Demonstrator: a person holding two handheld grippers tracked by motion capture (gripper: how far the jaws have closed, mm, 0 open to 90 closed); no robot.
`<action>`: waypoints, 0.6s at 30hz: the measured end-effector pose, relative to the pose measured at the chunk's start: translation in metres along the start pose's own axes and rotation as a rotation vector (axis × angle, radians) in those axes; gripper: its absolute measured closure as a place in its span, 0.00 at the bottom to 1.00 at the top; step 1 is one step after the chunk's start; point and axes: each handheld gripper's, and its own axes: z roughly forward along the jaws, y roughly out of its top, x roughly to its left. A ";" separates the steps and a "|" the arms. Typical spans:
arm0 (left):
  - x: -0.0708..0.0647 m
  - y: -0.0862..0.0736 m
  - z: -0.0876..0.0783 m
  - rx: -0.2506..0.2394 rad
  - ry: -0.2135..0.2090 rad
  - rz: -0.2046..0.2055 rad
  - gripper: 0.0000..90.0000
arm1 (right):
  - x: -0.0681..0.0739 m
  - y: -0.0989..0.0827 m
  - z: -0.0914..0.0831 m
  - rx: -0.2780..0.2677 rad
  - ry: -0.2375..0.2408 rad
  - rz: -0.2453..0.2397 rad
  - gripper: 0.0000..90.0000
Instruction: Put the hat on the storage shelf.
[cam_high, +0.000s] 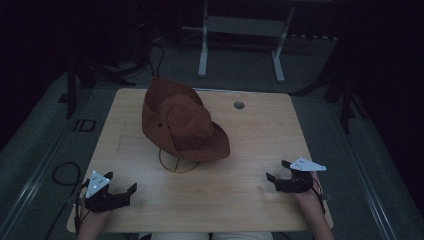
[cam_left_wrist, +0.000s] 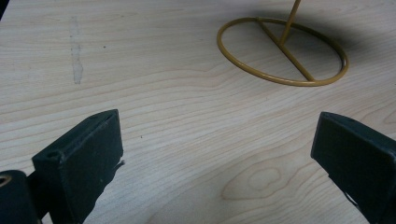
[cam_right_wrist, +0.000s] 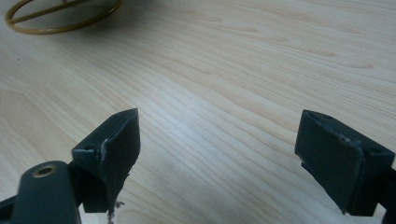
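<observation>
Hat: a brown felt wide-brimmed hat (cam_high: 182, 125) sits tilted on a thin brass-coloured wire stand with a ring base (cam_high: 176, 163), near the middle of the pale wooden worktop (cam_high: 240, 200), toward the far side.
Left gripper: the black left gripper (cam_high: 122, 191) rests low at the near left corner of the worktop, well apart from the hat; its fingers (cam_left_wrist: 84, 158) are spread wide with nothing between them.
Stand: the ring base lies flat on the wood with a crossbar and a slanting rod rising from it, standing between the two grippers but farther off.
Right gripper: the black right gripper (cam_high: 278, 171) sits at the near right edge, also well apart from the hat; its fingers (cam_right_wrist: 112, 149) are likewise parted and hold nothing.
Progress: judging from this, nothing is started; the hat is untouched on its stand, and the reach, grasp and lift all remain.
High view: gives the hat whole, both hands and their spacing.
Left gripper view: shows the ring base (cam_left_wrist: 282, 51) and rod close up.
Right gripper view: catches an arc of the ring (cam_right_wrist: 60, 18) at its top left corner, beyond bare wood grain.
</observation>
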 end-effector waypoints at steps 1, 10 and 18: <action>0.000 0.000 0.000 0.000 0.001 -0.001 0.03 | 0.000 -0.001 -0.001 -0.001 -0.011 -0.002 0.16; 0.000 0.000 0.000 0.000 0.001 0.000 0.03 | -0.004 -0.010 -0.010 0.004 -0.073 0.015 0.16; 0.000 -0.001 0.001 0.003 0.001 -0.001 0.03 | -0.006 -0.012 -0.010 -0.001 -0.089 0.026 0.16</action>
